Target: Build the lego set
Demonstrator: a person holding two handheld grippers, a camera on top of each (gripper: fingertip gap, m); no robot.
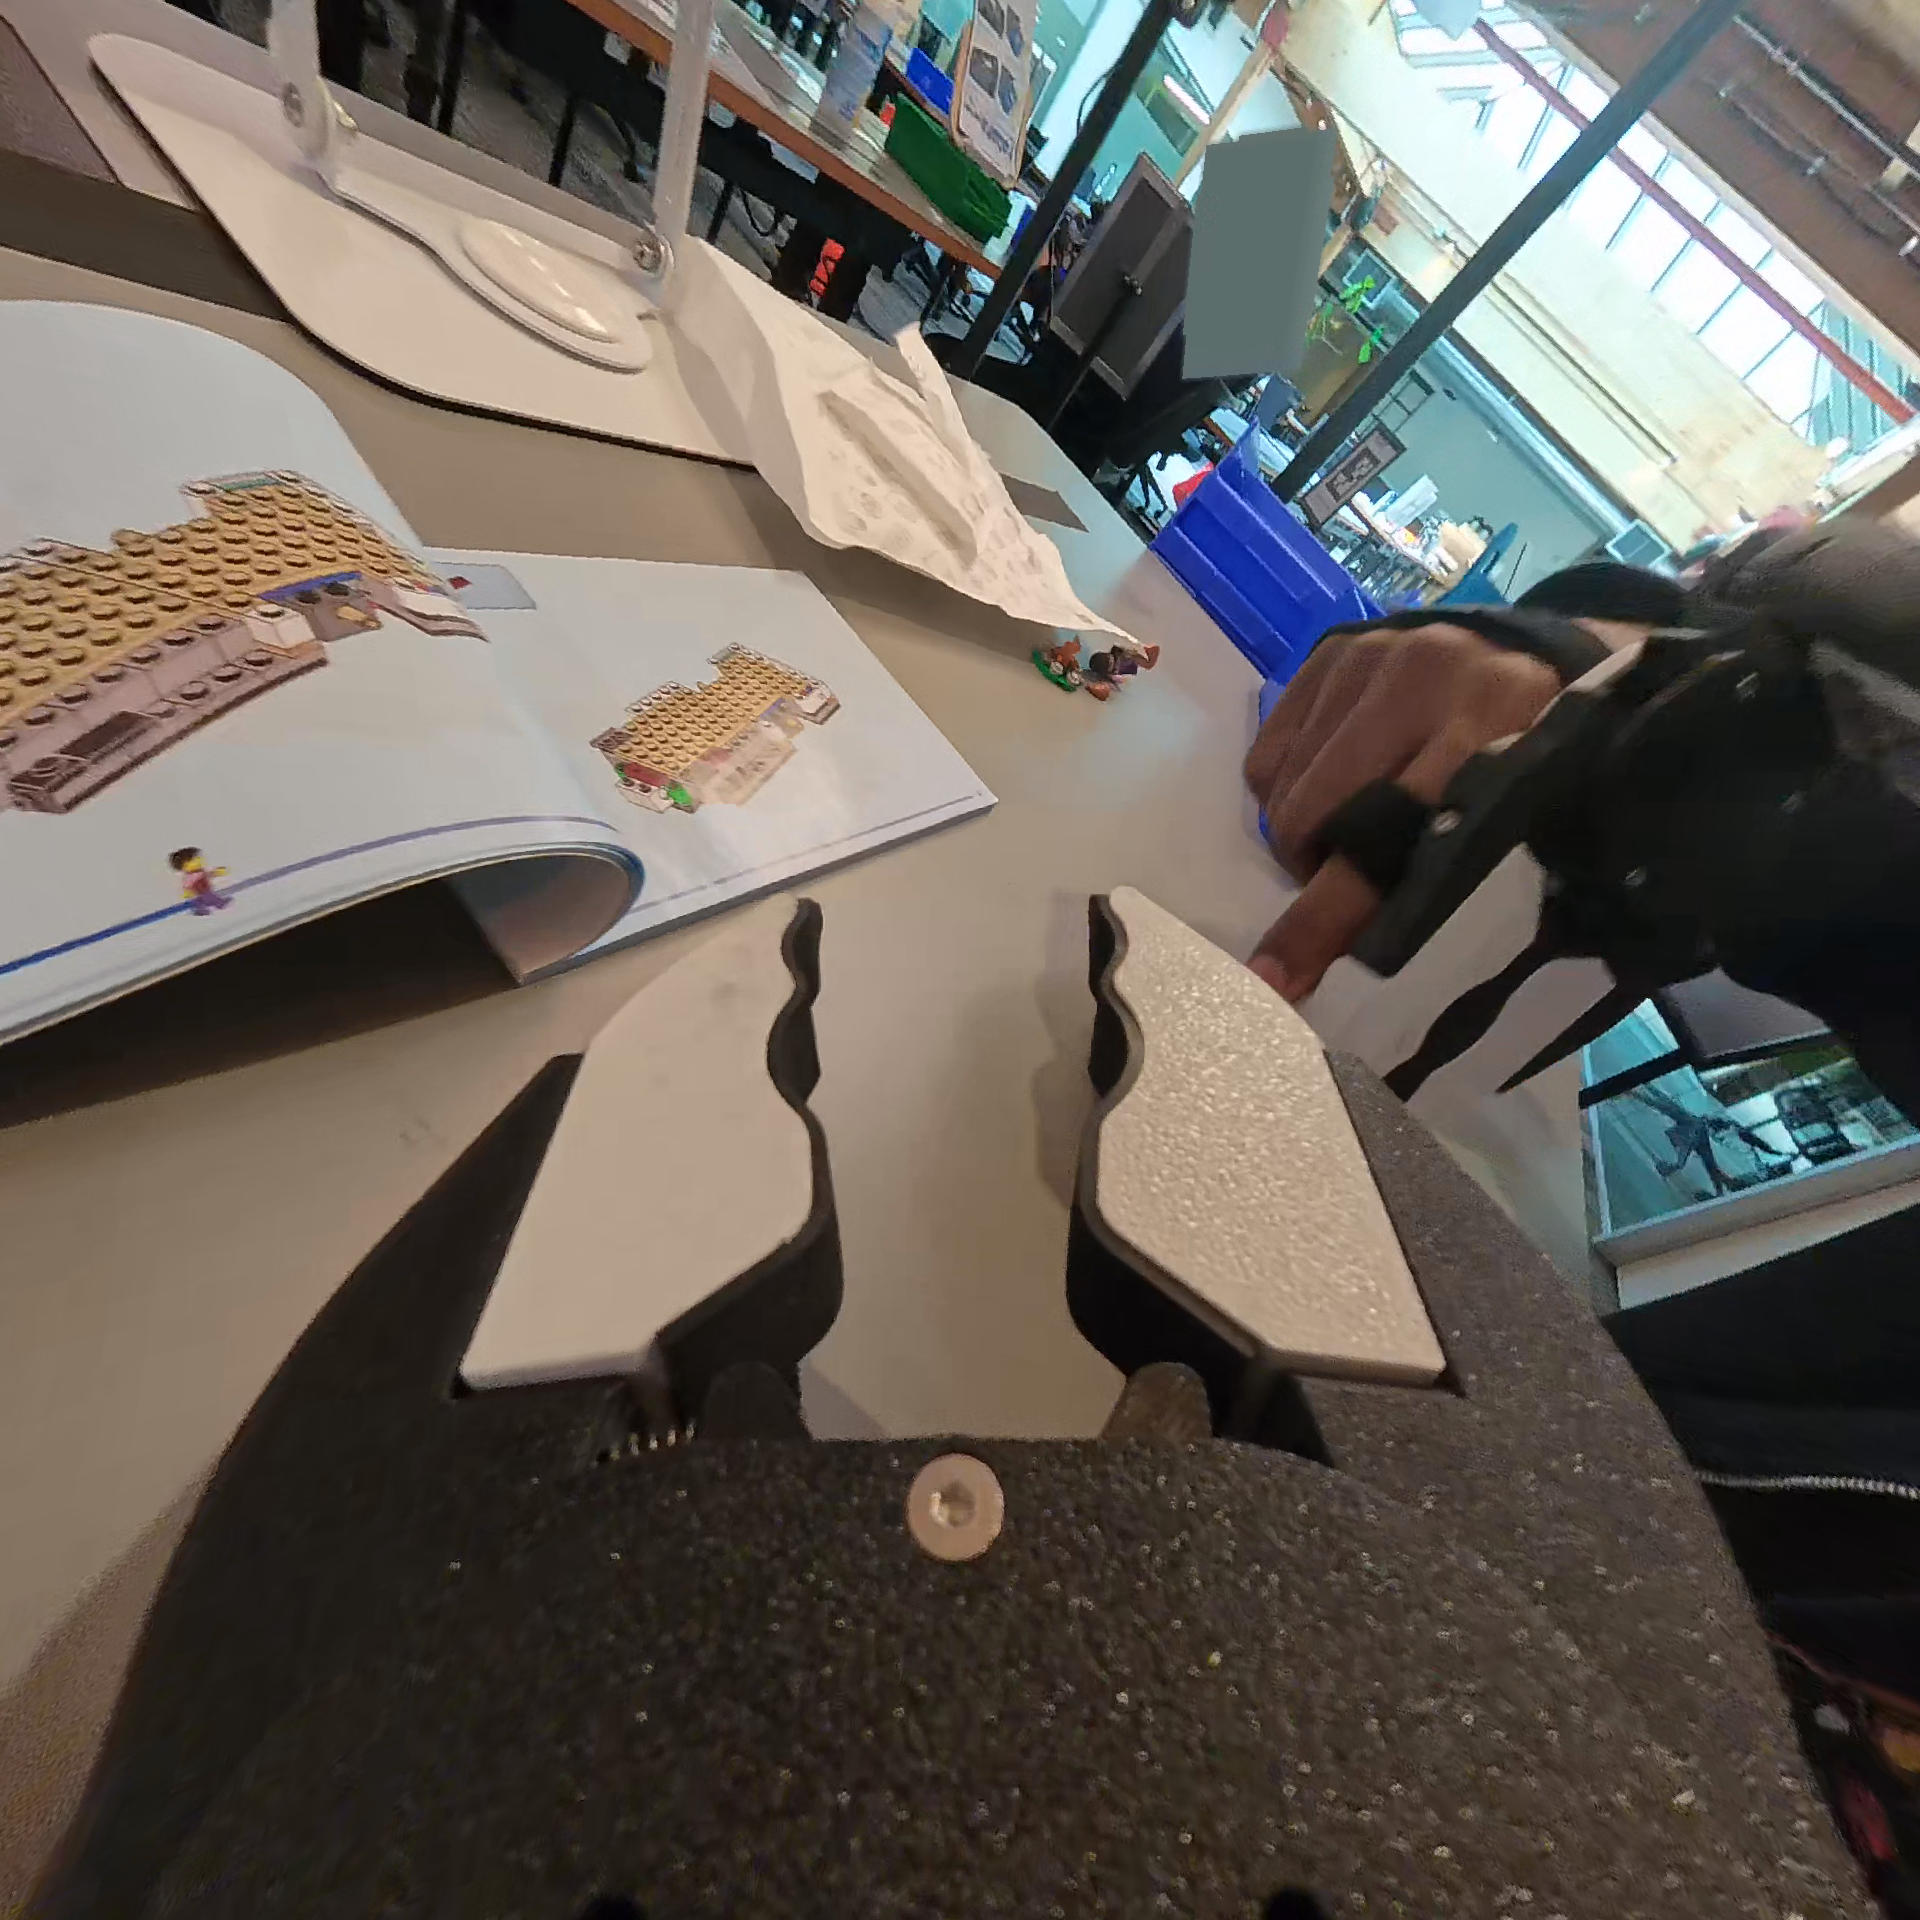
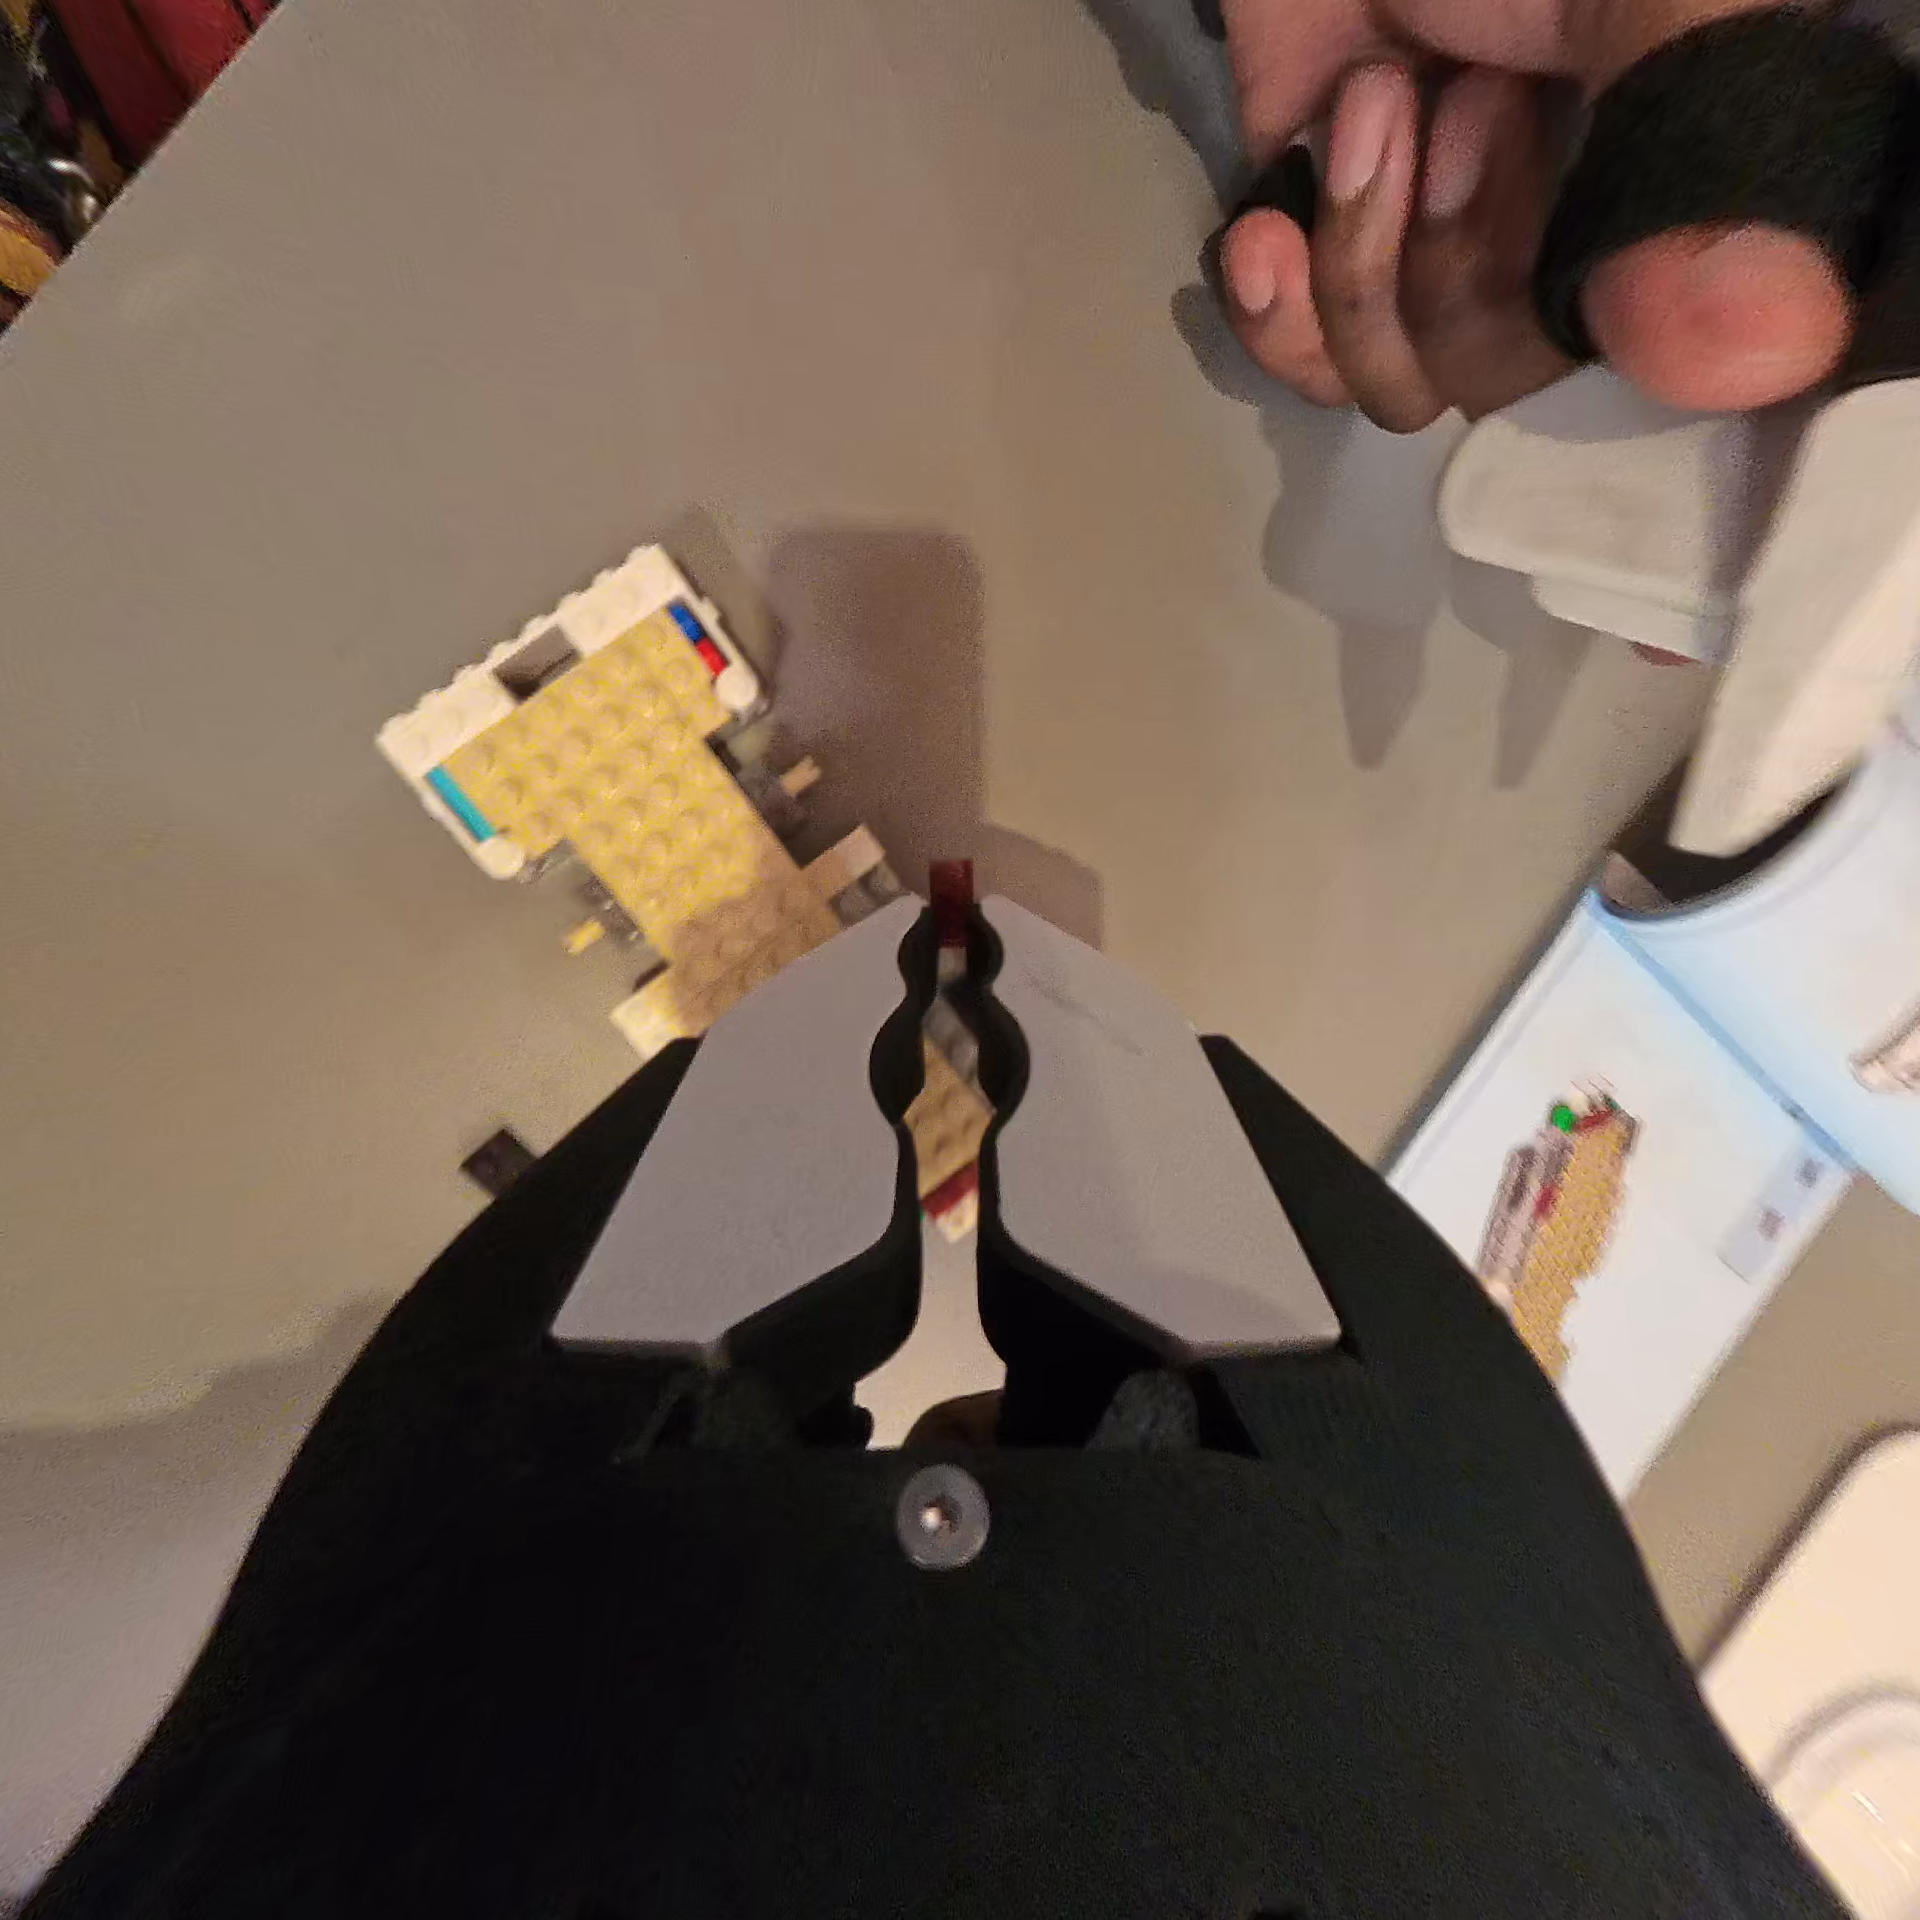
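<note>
We see right gripper (image 2: 951, 914) fingers nearly closed, pinching small dark red piece (image 2: 951, 891) above tan brick model (image 2: 613, 790) on worktop (image 2: 520, 312); left gripper (image 1: 951, 925) fingers wide apart, empty; model partly built, red piece not attached

You have two tongs: the left tongs (image 1: 951, 914) and the right tongs (image 2: 952, 914). One table (image 1: 1039, 748) carries everything. On it you have one open instruction booklet (image 1: 644, 665), one crumpled paper sheet (image 1: 914, 488), one white lamp base (image 1: 436, 260) and one tan brick model (image 2: 613, 769). One small dark red piece (image 2: 952, 894) sits at your right tongs' tips. One blue bin (image 1: 1257, 561) stands at the table's edge. Two hands show, one (image 1: 1382, 748) and another (image 2: 1455, 218).
</note>
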